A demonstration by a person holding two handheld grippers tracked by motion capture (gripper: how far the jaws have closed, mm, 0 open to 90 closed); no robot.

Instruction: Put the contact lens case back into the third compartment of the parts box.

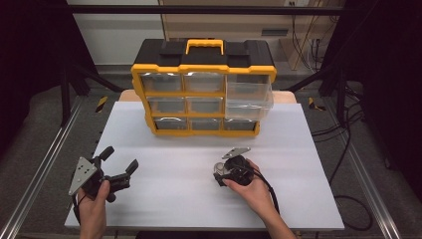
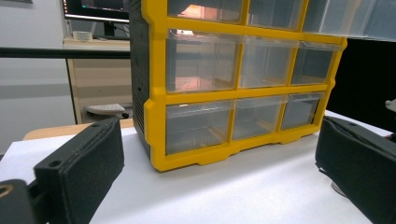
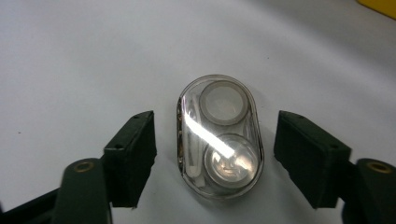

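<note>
Left tongs [image 1: 119, 160]: lower left of the high view, held in the person's left hand [image 1: 94, 201], jaws spread wide with nothing between them; they hover just over the white tabletop [image 1: 164, 199].
Right tongs [image 1: 219, 173]: lower middle of the high view, gripped by the right hand [image 1: 251, 189], pointing down at the tabletop.
Right tongs, own view: released but half drawn in; the two black pads [image 3: 135, 154] stand either side of the clear case [image 3: 218, 136] with a gap on each side, touching neither wall.
Clear case: lies flat on the tabletop; an oval, see-through box with two round wells, one above the other in the frame. The high view gives it as a small pale spot [image 1: 219, 167] at the tip of the right tongs.
Organiser [image 1: 199, 89]: yellow and black cabinet with clear drawers, upper middle of the high view, standing at the far side of the tabletop.
Pulled drawer [image 1: 249, 99]: the high view shows the large right-hand drawer slid out toward the person.
Left gripper view: looks along the tabletop at the organiser's lower drawers [image 2: 198, 123], seen close and empty as far as the plastic lets one tell.
</note>
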